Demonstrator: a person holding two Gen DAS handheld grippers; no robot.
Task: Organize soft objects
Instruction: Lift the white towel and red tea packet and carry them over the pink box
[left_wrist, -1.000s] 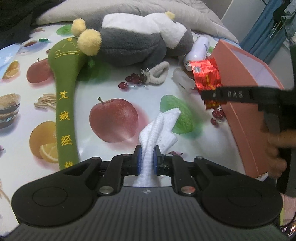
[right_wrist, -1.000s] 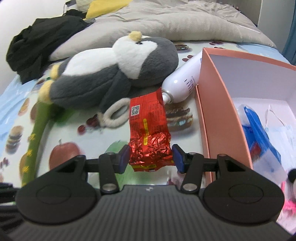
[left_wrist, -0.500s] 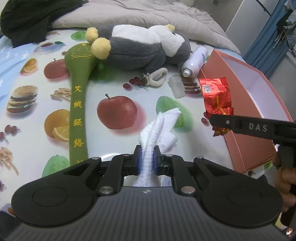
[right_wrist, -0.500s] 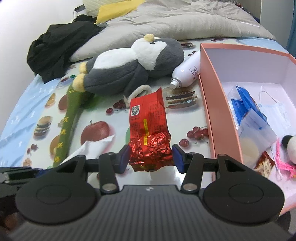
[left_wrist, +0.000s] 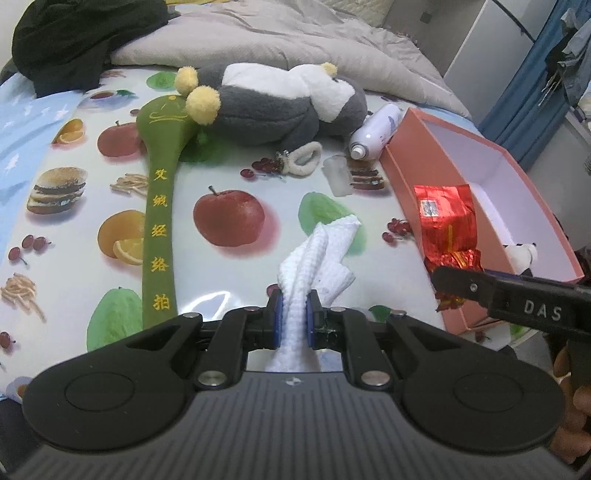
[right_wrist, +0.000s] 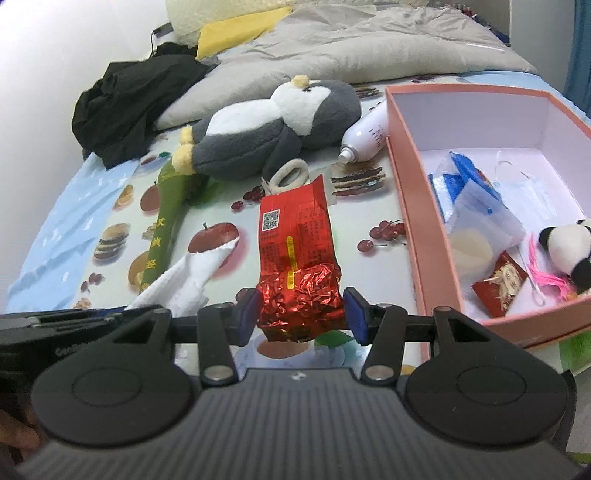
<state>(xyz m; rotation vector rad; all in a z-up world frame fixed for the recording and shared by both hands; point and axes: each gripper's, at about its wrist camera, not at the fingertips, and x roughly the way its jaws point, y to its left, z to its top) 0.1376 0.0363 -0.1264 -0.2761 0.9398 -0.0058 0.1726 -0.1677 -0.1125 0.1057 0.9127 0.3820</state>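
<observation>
My left gripper (left_wrist: 294, 319) is shut on a white waffle cloth (left_wrist: 319, 251) and holds it above the fruit-print sheet; the cloth also shows in the right wrist view (right_wrist: 184, 277). My right gripper (right_wrist: 301, 314) is shut on a red foil packet (right_wrist: 295, 254), held above the sheet left of the pink box (right_wrist: 413, 192); the packet shows in the left wrist view (left_wrist: 447, 221) in front of the box (left_wrist: 413, 184). A grey and white plush penguin (left_wrist: 280, 99) (right_wrist: 273, 129) lies at the back, beside a long green padded stick (left_wrist: 159, 206) (right_wrist: 166, 221).
The box holds a blue-white pouch (right_wrist: 465, 192), a face mask (right_wrist: 528, 188), a small panda plush (right_wrist: 569, 243) and a red sachet (right_wrist: 498, 280). A white spray bottle (left_wrist: 373, 129) and a cream hair tie (left_wrist: 304, 158) lie by the penguin. A grey duvet (right_wrist: 369, 48) and black clothes (right_wrist: 129, 96) are behind.
Both grippers have pulled back and up, so more of the bed shows. The red packet has moved toward the near end of the box. Both grips are unchanged.
</observation>
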